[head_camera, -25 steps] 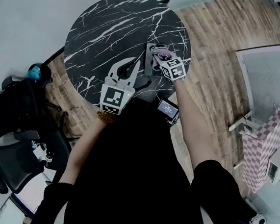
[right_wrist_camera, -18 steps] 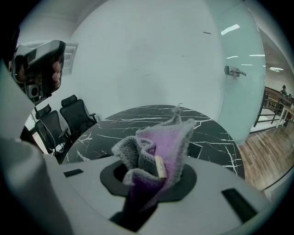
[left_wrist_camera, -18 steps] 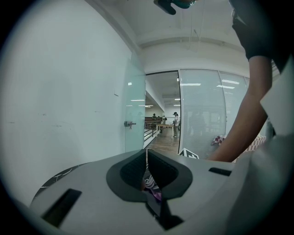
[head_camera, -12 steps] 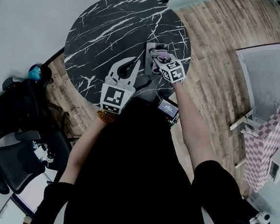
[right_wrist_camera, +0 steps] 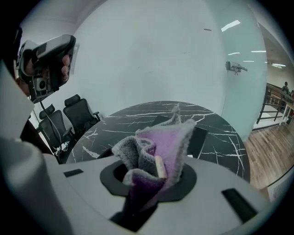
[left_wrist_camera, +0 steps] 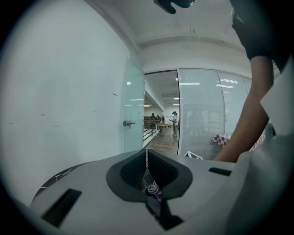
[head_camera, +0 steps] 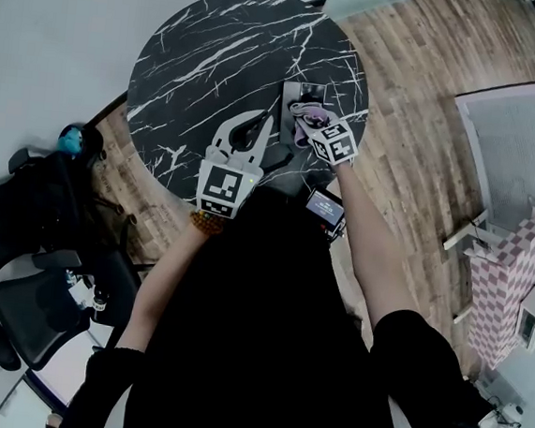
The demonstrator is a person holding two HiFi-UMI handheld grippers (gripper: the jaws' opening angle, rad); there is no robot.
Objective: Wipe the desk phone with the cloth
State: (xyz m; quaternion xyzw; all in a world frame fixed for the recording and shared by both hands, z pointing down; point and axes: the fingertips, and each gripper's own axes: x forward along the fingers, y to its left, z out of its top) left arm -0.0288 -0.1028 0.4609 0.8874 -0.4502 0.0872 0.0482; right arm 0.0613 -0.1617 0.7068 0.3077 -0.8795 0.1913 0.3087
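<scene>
The black desk phone (head_camera: 292, 100) lies on the right half of a round black marble table (head_camera: 217, 53). My right gripper (head_camera: 310, 120) is over the phone's near part, shut on a bunched grey and purple cloth (head_camera: 307, 118). In the right gripper view the cloth (right_wrist_camera: 161, 149) fills the jaws, and the dark phone (right_wrist_camera: 200, 137) shows just beyond it. My left gripper (head_camera: 263, 120) rests left of the phone with its jaws together. In the left gripper view its tips (left_wrist_camera: 146, 155) meet with nothing seen between them.
Black office chairs (head_camera: 21, 232) stand left of the table on the wooden floor. A small device with a lit screen (head_camera: 324, 207) hangs at the person's waist. A pink checkered piece (head_camera: 506, 278) is at the right. A glass door (left_wrist_camera: 135, 114) lies ahead of the left gripper.
My right gripper has slid the cloth slightly toward the table's near edge over the phone. The left gripper has stayed where it was.
</scene>
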